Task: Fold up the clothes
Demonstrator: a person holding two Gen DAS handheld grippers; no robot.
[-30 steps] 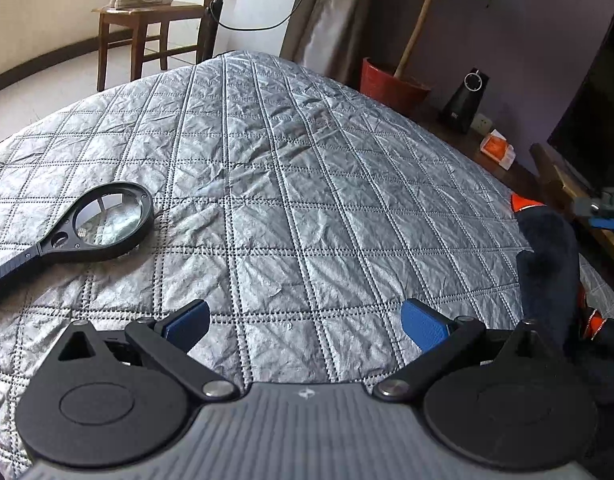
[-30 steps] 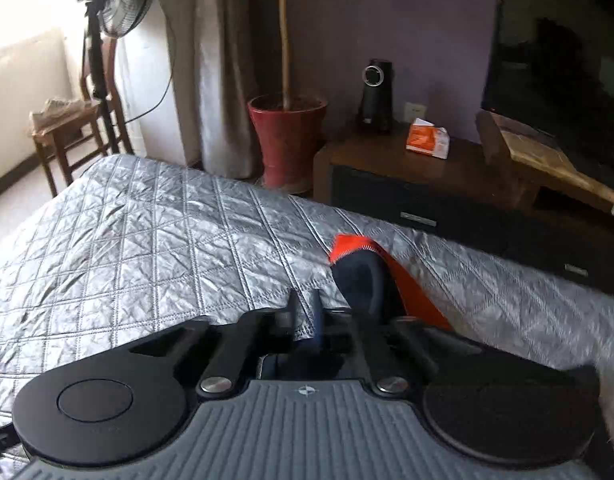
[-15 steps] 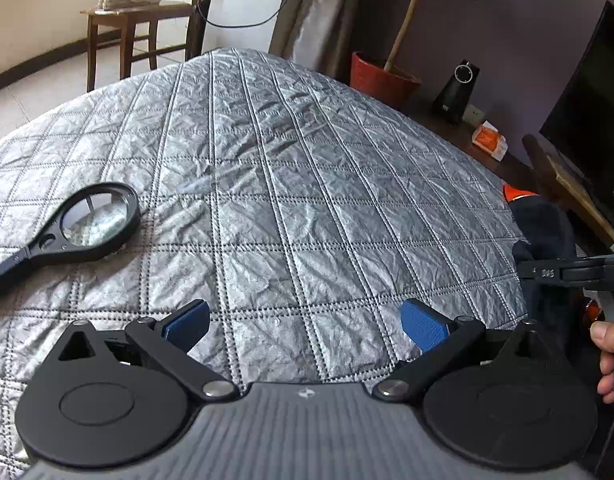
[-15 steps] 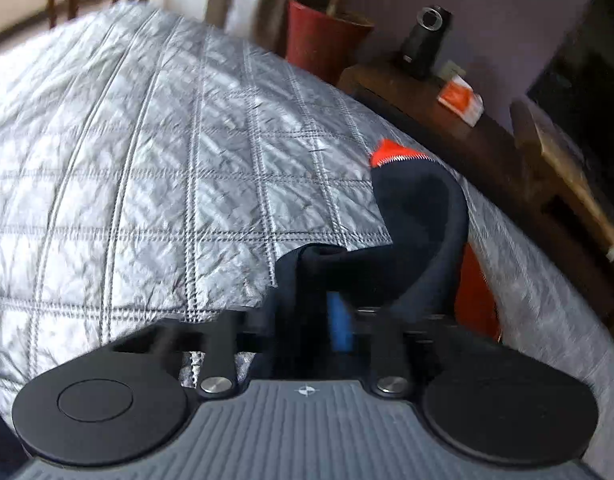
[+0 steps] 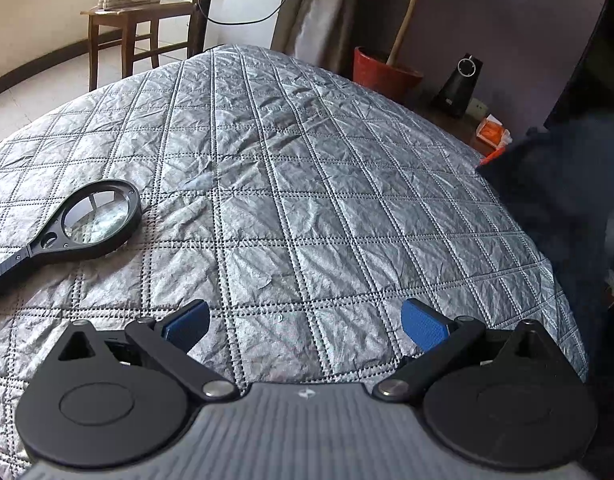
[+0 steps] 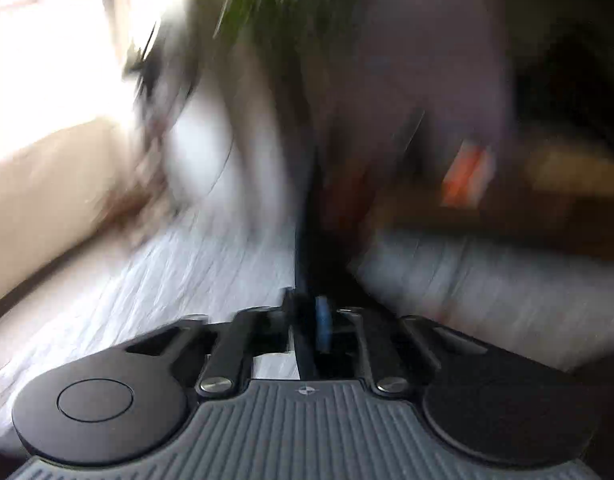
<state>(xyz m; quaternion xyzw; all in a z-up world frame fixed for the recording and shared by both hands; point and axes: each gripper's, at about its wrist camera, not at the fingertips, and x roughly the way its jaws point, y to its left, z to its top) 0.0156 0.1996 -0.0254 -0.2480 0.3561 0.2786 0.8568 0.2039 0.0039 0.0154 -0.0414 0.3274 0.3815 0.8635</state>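
Note:
A dark navy garment with orange trim [image 5: 559,200] hangs lifted at the right edge of the silver quilted bed cover [image 5: 287,184]. In the right wrist view, which is heavily blurred by motion, my right gripper [image 6: 311,320] is shut on a fold of that dark garment [image 6: 307,248]. My left gripper [image 5: 303,322] is open and empty, low over the near part of the cover, well left of the garment.
A black magnifying glass [image 5: 87,220] lies on the cover at the left. Beyond the bed stand a wooden chair with white shoes [image 5: 127,12], a red plant pot [image 5: 383,74], a black speaker [image 5: 461,84] and a dark TV [image 5: 595,76].
My right gripper has swung up fast with the dark garment, lifting it off the bed's right edge. The left gripper has stayed open and shifted slightly.

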